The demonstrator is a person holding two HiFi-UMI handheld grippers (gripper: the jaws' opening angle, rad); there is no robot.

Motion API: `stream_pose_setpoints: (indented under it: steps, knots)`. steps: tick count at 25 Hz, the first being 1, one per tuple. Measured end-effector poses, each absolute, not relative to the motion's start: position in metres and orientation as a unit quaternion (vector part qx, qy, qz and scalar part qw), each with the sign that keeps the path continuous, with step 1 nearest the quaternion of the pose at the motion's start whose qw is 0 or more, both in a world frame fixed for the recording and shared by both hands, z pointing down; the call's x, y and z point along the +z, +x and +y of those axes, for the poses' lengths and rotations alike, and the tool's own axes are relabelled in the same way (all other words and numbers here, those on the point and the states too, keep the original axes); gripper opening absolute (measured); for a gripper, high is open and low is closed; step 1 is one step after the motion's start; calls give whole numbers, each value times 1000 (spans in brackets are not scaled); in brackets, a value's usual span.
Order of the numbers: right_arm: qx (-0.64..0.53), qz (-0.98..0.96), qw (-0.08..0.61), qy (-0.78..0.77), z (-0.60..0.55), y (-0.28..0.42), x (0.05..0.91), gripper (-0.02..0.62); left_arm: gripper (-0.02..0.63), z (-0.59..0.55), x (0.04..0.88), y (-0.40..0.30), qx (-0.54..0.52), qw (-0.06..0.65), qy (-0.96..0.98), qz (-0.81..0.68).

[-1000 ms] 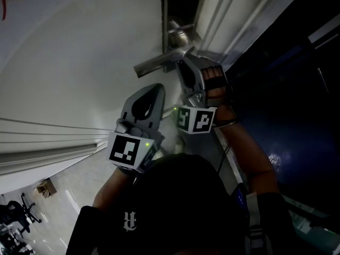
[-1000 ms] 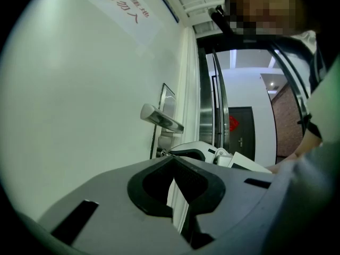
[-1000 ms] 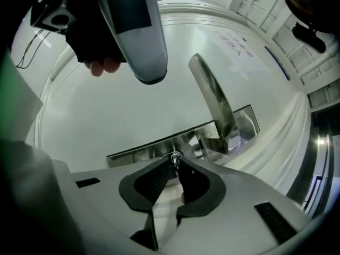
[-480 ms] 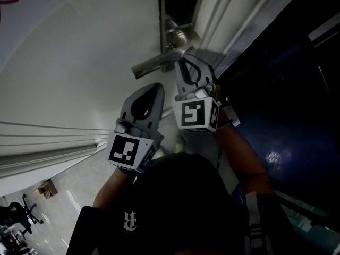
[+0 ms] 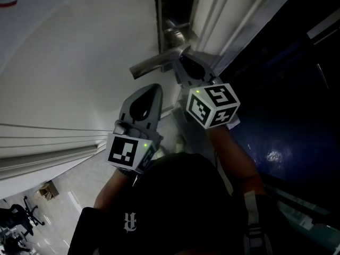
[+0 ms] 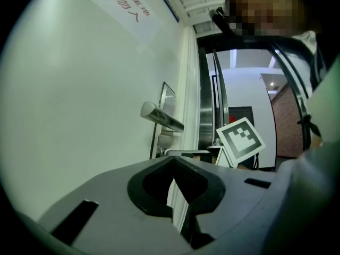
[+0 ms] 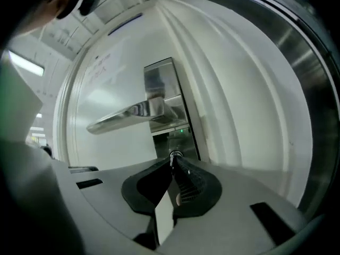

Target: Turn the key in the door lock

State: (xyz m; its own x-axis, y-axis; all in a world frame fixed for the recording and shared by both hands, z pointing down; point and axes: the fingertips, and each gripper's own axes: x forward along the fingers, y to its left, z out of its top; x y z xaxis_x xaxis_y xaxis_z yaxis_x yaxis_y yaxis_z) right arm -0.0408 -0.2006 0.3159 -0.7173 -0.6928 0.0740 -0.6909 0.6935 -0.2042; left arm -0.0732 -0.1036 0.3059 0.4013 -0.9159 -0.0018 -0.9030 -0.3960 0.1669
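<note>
Just under the door handle (image 7: 133,113), the right gripper (image 7: 172,161) pinches the key (image 7: 173,154), which barely shows between its jaws. Lower, the left gripper (image 6: 171,162) is closed and empty.

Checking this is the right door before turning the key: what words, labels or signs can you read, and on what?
Notice on the door: red characters, the last looking like "请勿入", the start cut off.
Red mark at the door's edge, head view: cut off, unreadable.
Emblem on the cap: a logo, no words.
Faint writing on the door, right gripper view: too blurred.
</note>
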Motion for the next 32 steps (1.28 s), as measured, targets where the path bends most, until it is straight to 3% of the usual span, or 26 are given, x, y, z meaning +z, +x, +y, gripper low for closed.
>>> stream_pose_setpoints:
  steps: [13,19,32]
  knots:
    - [-404,858,159,-275,-205,-38,319,21,6,-103,312,-75,-39,73,832,-548]
    - [-506,805,193,-241,-206,-34,330,21,6,-103,311,-75,-39,73,833,-548]
    - [-670,656,340,-71,-203,-39,327,25,6,-106,308,-74,-44,72,832,-548]
